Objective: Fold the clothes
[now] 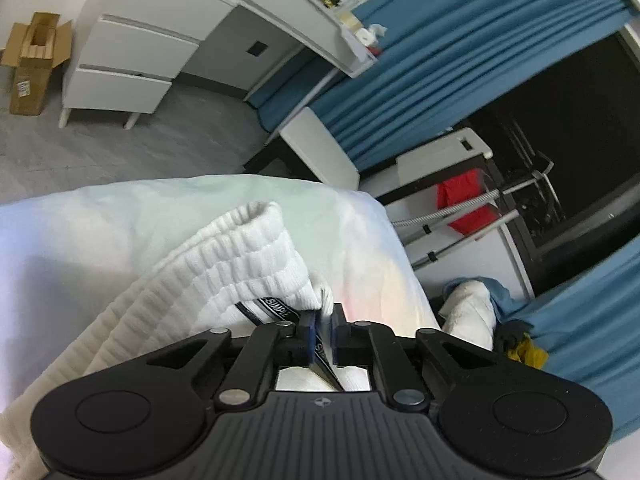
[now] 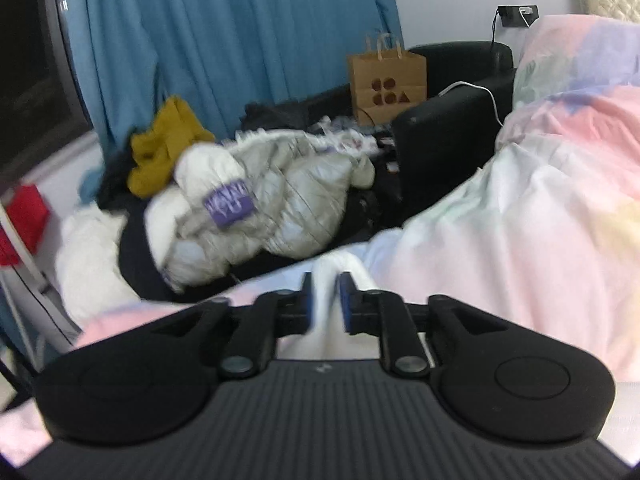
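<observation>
A white ribbed garment (image 1: 240, 264) lies bunched on the pastel bedsheet (image 1: 120, 216), its waistband turned towards me. A black-and-white printed drawstring (image 1: 276, 306) runs from it into my left gripper (image 1: 326, 320). That gripper's blue pads stand a narrow gap apart, with the drawstring and a fold of white cloth between them. In the right wrist view, my right gripper (image 2: 325, 292) is low over the same sheet (image 2: 500, 240). Its pads are clearly apart, and white cloth (image 2: 328, 344) lies loose between and under them.
Past the bed's edge are a grey floor, a white drawer unit (image 1: 128, 60), a cardboard box (image 1: 34, 60) and blue curtains (image 1: 460, 60). Beside the bed, a dark sofa holds a pale puffer jacket (image 2: 260, 204), a mustard garment (image 2: 164, 148) and a paper bag (image 2: 386, 88).
</observation>
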`<state>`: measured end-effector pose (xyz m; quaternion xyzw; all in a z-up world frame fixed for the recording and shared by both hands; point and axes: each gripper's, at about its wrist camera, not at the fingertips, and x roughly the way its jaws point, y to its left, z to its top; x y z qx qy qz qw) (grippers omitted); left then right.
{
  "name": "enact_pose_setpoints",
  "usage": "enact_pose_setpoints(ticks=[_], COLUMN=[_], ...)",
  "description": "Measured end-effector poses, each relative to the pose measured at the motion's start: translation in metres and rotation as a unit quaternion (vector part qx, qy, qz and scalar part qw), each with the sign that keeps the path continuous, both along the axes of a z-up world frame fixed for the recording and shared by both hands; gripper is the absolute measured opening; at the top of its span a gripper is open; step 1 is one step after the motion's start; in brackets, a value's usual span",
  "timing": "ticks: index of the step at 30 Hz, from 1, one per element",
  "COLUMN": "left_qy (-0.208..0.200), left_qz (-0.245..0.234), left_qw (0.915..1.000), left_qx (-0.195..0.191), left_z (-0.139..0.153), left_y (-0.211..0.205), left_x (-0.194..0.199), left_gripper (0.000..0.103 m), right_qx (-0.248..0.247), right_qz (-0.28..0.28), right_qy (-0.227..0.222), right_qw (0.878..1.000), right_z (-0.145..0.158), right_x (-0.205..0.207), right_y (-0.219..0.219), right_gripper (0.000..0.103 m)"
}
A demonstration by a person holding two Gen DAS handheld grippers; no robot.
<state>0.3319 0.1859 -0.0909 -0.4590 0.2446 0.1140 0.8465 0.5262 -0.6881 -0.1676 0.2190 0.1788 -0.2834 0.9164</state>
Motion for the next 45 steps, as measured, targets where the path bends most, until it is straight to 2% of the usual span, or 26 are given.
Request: enact_pose_setpoints(ticks=[1,2,3,4,5,9,11,15,17,20,23,26,28,29,30,31,32,33,34,36,40,45], left_qy=[-0.003,-0.006,-0.008,-0.011,-0.014,-0.014,-0.005,0.024,0.039,0.063,0.095,0.101,0.09,0.083,0.077,0.071,0.067,0.062,0.058,0.047,0.008,-0.003], left_qz=[-0.007,-0.015,-0.023,-0.028,-0.033,-0.058,-0.064,-0.057,-0.049,-0.045,-0.045,-0.038,-0.028,-0.026,-0.024,-0.021,-0.018,-0.017,-0.016,-0.014,-0.033,-0.033], left_qw=[1.0,0.9998,0.9997,0.9995,0.9993,0.9981,0.9974,0.9939,0.9928,0.989,0.9801,0.9748,0.9759,0.9763,0.9766,0.977,0.9777,0.9778,0.9768,0.9759,0.9828,0.9878], left_qx=[0.003,0.006,0.006,0.005,0.003,-0.015,-0.035,-0.091,-0.102,-0.126,-0.168,-0.195,-0.197,-0.198,-0.2,-0.2,-0.198,-0.199,-0.205,-0.212,-0.182,-0.152], left_z=[0.002,0.006,0.01,0.014,0.018,0.029,0.029,0.02,0.013,-0.008,-0.037,-0.062,-0.07,-0.072,-0.074,-0.076,-0.077,-0.078,-0.079,-0.076,-0.042,-0.003], left_y=[-0.001,-0.002,-0.006,-0.008,-0.011,-0.026,-0.027,-0.022,-0.018,-0.018,-0.018,-0.021,-0.023,-0.023,-0.023,-0.022,-0.018,-0.013,-0.008,0.001,0.02,0.055], left_x=[-0.004,-0.011,-0.016,-0.028,-0.04,-0.09,-0.122,-0.169,-0.191,-0.202,-0.19,-0.17,-0.157,-0.15,-0.144,-0.138,-0.133,-0.129,-0.126,-0.123,-0.123,-0.14], left_gripper=[0.017,0.027,0.04,0.048,0.059,0.072,0.078,0.08,0.082,0.082,0.082,0.082,0.081,0.076,0.064,0.058,0.043,0.022,0.016,0.012,0.011,0.01], right_qx=[0.007,0.015,0.022,0.029,0.036,0.078,0.117,0.202,0.251,0.317,0.34,0.33,0.301,0.287,0.274,0.26,0.242,0.228,0.219,0.209,0.202,0.24], right_qz=[0.008,0.016,0.024,0.032,0.038,0.021,0.01,-0.008,-0.008,0.016,0.038,0.045,0.042,0.04,0.036,0.032,0.024,0.017,0.014,0.005,-0.012,-0.025], right_qy=[-0.011,-0.022,-0.032,-0.044,-0.056,-0.082,-0.079,-0.058,-0.061,-0.067,-0.076,-0.078,-0.084,-0.086,-0.084,-0.081,-0.078,-0.079,-0.081,-0.085,-0.1,-0.114], right_qw=[1.0,1.0,0.999,0.998,0.997,0.993,0.99,0.978,0.966,0.946,0.937,0.94,0.949,0.953,0.957,0.962,0.967,0.97,0.972,0.974,0.974,0.964], right_z=[0.006,0.012,0.018,0.024,0.032,0.04,0.032,-0.002,-0.022,-0.052,-0.069,-0.078,-0.079,-0.079,-0.077,-0.075,-0.071,-0.068,-0.065,-0.055,-0.032,-0.02], right_x=[-0.009,-0.018,-0.027,-0.037,-0.052,-0.11,-0.142,-0.192,-0.211,-0.219,-0.207,-0.182,-0.167,-0.16,-0.154,-0.148,-0.143,-0.141,-0.142,-0.148,-0.173,-0.232], right_y=[-0.003,-0.005,-0.008,-0.011,-0.013,-0.027,-0.035,-0.042,-0.044,-0.042,-0.035,-0.028,-0.022,-0.019,-0.016,-0.013,-0.009,-0.004,-0.003,0.001,0.007,0.016], right_gripper=[0.045,0.061,0.065,0.067,0.07,0.074,0.074,0.076,0.076,0.076,0.076,0.075,0.073,0.065,0.057,0.044,0.033,0.028,0.02,0.017,0.012,0.012])
